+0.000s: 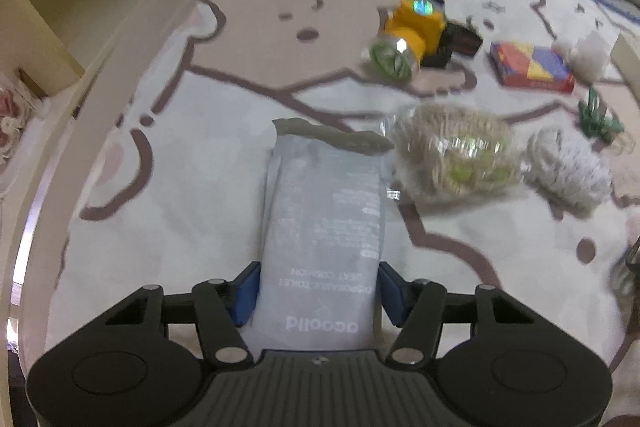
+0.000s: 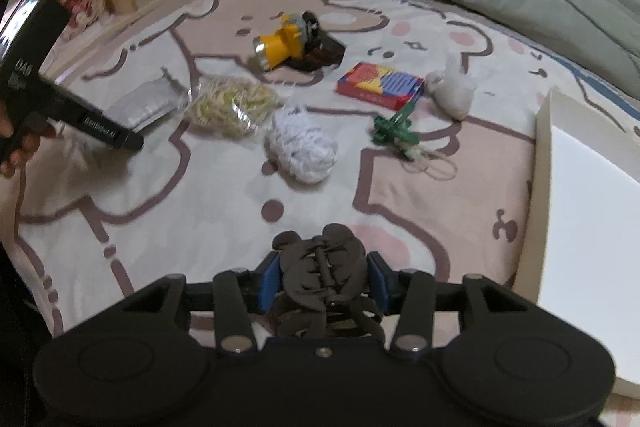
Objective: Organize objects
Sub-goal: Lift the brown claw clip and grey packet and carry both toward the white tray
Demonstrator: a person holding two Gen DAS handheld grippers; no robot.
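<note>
Both pickups done, I reckon. My left gripper (image 1: 318, 291) is clamped on the grey sachet (image 1: 324, 227), just over the bed (image 1: 180, 187). My right gripper (image 2: 324, 281) pinches the brown hair claw (image 2: 322, 275). Next: carry both to the white tray (image 2: 592, 227), release cleanly.

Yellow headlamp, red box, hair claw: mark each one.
Yellow headlamp (image 2: 285, 45): right wrist view, on its yellow body.
Red box (image 2: 380, 85): right wrist view, on its top face.
Hair claw (image 2: 320, 267): right wrist view, on its spine.
</note>
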